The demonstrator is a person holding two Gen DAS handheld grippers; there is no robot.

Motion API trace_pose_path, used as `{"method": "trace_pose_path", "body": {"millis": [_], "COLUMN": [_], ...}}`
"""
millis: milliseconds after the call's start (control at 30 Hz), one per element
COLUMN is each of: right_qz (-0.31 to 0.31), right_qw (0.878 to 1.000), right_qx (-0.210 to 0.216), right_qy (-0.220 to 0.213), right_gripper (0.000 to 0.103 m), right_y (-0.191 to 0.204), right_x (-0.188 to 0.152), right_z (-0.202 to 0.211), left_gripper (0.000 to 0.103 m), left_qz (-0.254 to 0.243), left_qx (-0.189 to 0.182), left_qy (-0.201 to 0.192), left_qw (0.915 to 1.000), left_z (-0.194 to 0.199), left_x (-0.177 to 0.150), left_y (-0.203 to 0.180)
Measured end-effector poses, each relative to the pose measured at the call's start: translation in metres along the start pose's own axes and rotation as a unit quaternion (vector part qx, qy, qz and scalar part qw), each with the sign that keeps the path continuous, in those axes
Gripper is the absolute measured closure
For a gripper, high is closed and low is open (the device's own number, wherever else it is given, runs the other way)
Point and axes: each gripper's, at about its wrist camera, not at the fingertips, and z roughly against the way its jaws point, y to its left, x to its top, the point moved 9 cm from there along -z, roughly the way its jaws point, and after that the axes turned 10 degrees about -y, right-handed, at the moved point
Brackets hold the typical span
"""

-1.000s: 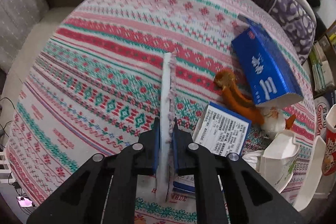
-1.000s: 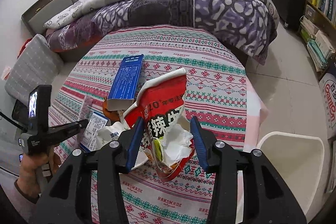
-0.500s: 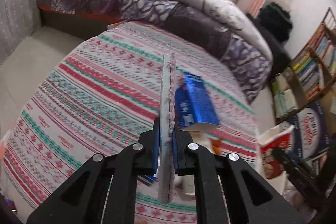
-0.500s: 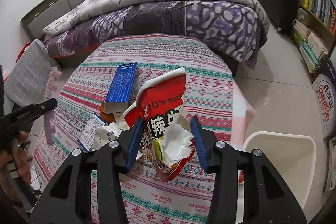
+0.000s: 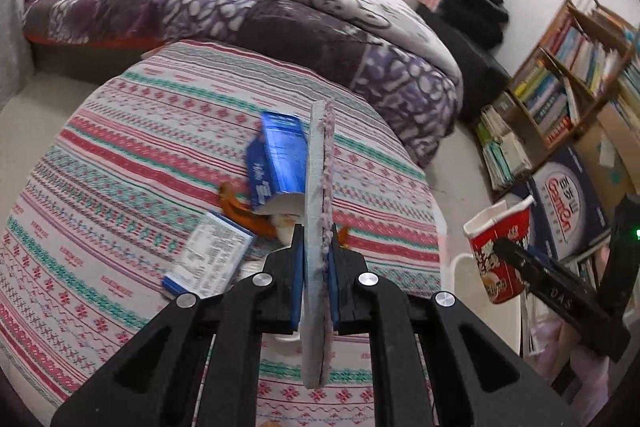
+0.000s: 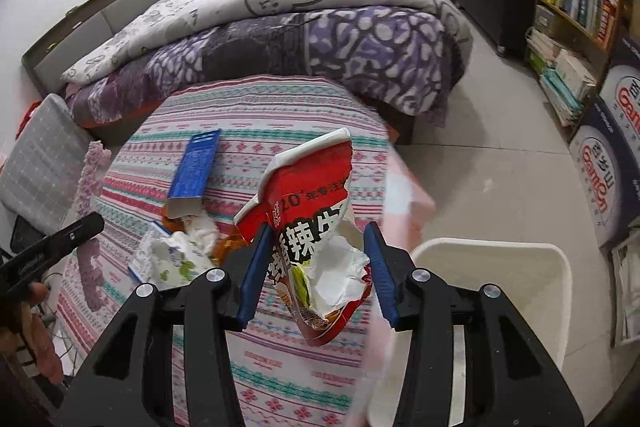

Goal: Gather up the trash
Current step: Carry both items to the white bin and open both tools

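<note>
We see the left gripper (image 5: pixel 316 255) with its fingers pressed tight on a flat grey insole (image 5: pixel 317 211) with a pink fuzzy side, held edge-on above the striped tablecloth (image 5: pixel 120 155). The right gripper (image 6: pixel 316 263) pinches a crushed red noodle cup (image 6: pixel 316 223) between its blue pads, just left of the white bin (image 6: pixel 500 279). On the cloth lie a blue carton (image 6: pixel 194 167), crumpled wrappers (image 6: pixel 176 255) and orange peel (image 5: pixel 244 211), near the middle

Glossy crumpled paper cup (image 6: pixel 316 227), woven cloth tablecloth (image 6: pixel 280 107), matt plastic bin (image 6: pixel 520 267)
</note>
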Motion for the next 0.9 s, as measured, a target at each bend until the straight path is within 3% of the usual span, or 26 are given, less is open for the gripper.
{"method": "trace_pose_path", "body": {"millis": [233,367,467,600,900], "right_qz": [-0.025,-0.05,-0.074,-0.103,-0.152], "right_qw": [0.998,0.996,0.993,0.989,0.98], "right_qx": [-0.046,-0.07,-0.09,-0.105,-0.121], "right_qy": [0.024,0.033,0.018,-0.003,-0.039], "right_gripper": [0.055,0.046,0.025,0.017,0.011], "right_y": [-0.047,-0.076,-0.095,-0.118,-0.151], "right_x": [-0.009,-0.013,-0.01,-0.004,0.006], "right_z": [0.002,0.007,0.016,0.029,0.049], "left_gripper": [0.093,0.093,0.093,0.093,0.093], "left_qz": [-0.034,-0.051,-0.058,-0.067,-0.098], "left_qx": [-0.029,-0.042,-0.06,-0.08,-0.139], "left_qy": [0.02,0.033,0.045,0.059,0.099], "left_qw": [0.9988,0.9973,0.9955,0.9927,0.9803], "left_z": [-0.009,-0.016,-0.02,-0.027,-0.04], "left_x": [-0.019,-0.032,-0.042,-0.055,-0.099], "left_y": [-0.037,-0.058,-0.078,-0.103,-0.171]}}
